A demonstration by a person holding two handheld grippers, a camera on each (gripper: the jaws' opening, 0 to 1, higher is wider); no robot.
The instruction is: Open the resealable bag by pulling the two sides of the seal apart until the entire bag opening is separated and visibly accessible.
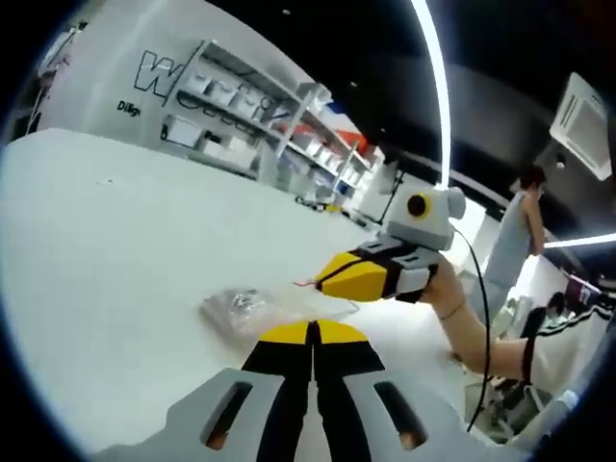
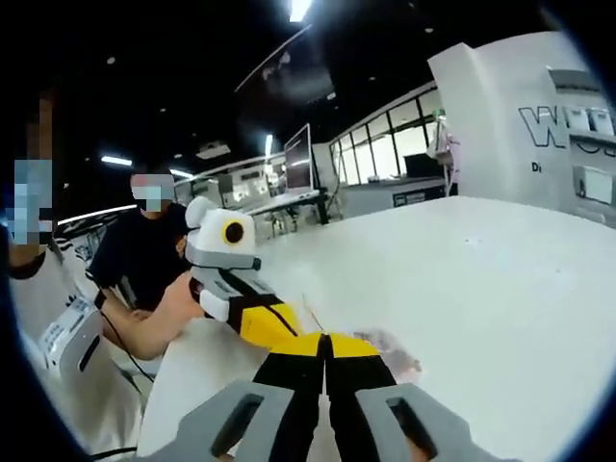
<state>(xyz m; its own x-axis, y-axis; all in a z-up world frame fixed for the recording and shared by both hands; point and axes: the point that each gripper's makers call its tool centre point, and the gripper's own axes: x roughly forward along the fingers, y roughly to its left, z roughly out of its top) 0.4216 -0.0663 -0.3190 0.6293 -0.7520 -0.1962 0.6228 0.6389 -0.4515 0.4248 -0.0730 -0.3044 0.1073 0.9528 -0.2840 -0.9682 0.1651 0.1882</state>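
A wide white table (image 1: 115, 250) is spread under shelving. The clear resealable bag (image 1: 252, 310) is laid flat there, thin and slippery. The 2 grippers, left gripper (image 1: 313, 332) and right gripper (image 2: 324, 345), are clenched at its seal edge; what is pinched cannot be told.

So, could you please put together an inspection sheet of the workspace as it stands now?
Surface: white table, bare around the bag.
Job's things: clear resealable bag lying flat on the table; whether its seal is parted cannot be told.
Clutter: nothing seen on the table besides the bag.
Grippers: left gripper with jaws together, tips just short of the bag; right gripper with jaws together at the bag's edge, grip on it unclear.
Cables: black cable trailing down from the right gripper along the person's arm.
Surroundings: shelving against a lettered wall, ceiling light strips, people beside the table.
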